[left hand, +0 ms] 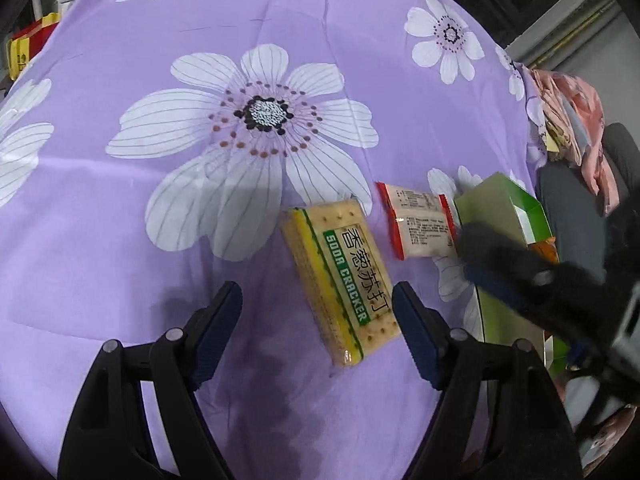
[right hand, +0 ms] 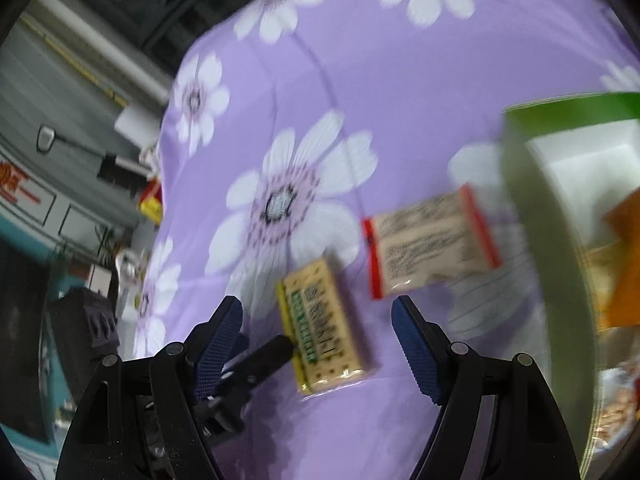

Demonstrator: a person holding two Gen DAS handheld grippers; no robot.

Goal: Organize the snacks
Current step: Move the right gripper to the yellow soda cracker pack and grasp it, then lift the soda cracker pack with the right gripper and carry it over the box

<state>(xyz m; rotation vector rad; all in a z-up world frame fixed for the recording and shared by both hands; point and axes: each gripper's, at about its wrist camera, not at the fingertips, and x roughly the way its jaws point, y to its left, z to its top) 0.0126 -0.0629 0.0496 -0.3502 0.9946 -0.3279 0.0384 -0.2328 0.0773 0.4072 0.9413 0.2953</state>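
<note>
A yellow soda cracker pack (left hand: 343, 278) lies on the purple flowered cloth (left hand: 160, 208), between the open fingers of my left gripper (left hand: 318, 304) and close to its right finger. A red-edged white snack packet (left hand: 420, 224) lies just beyond it, beside a green box (left hand: 500, 208). My right gripper (right hand: 318, 320) is open and empty above the cloth; its view is blurred and shows the cracker pack (right hand: 326, 328), the packet (right hand: 430, 240) and the green box (right hand: 532, 208) holding orange snack bags (right hand: 624, 264). The other gripper shows in each view (left hand: 504, 272) (right hand: 260, 356).
The cloth's right edge drops off near pink fabric (left hand: 576, 120) and a dark chair (left hand: 580, 224). A red and yellow box (left hand: 28, 44) sits at the far left edge. Room clutter lies left of the cloth in the right wrist view (right hand: 80, 200).
</note>
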